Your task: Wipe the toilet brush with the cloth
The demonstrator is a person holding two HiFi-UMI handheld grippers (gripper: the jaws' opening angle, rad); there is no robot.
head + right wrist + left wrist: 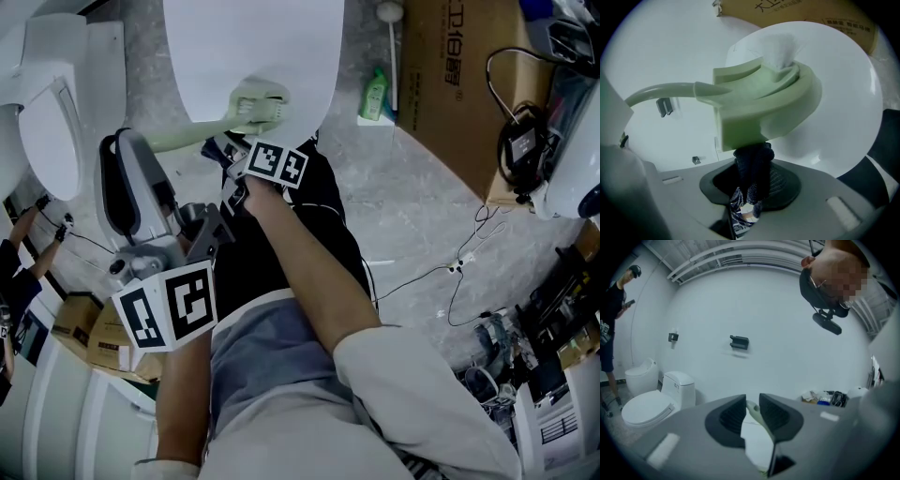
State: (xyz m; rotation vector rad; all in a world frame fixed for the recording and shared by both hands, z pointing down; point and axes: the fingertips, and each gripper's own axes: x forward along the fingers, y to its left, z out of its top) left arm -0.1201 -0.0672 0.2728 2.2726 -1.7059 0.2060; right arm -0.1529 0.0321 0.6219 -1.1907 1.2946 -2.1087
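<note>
I'm looking down at a grey stone floor (412,206) with a white round counter (253,56) filling the 12 o'clock side of the head view. A white toilet (56,131) sits at 9 to 10 o'clock and a cardboard box (459,84) at 1 o'clock. Loose cables (469,272) trail over the floor at 3 o'clock, so the open room is the bare floor between the counter's rim and the box.

My left gripper (752,411) sits low at 8 o'clock. Its fingers (729,420) are drawn nearly together, pinching the end of the pale green handle. My right gripper (752,187) reaches up under the counter's near edge.

The toilet brush (759,108) spans the two grippers. Its handle (661,91) runs out toward 9 o'clock in the right gripper view. The green head sits directly above the right fingers (780,183), at their 12 o'clock, with white bristles (778,47) poking out on top. In the head view the head overlaps the counter's lower rim.

The right fingers are clamped on a dark bunched cloth (752,164). It stands up from between them, and its top touches the underside of the brush head.

A small green bottle (375,94) stands on the floor just beside the box, at 1 o'clock from the brush head and well apart from it.
</note>
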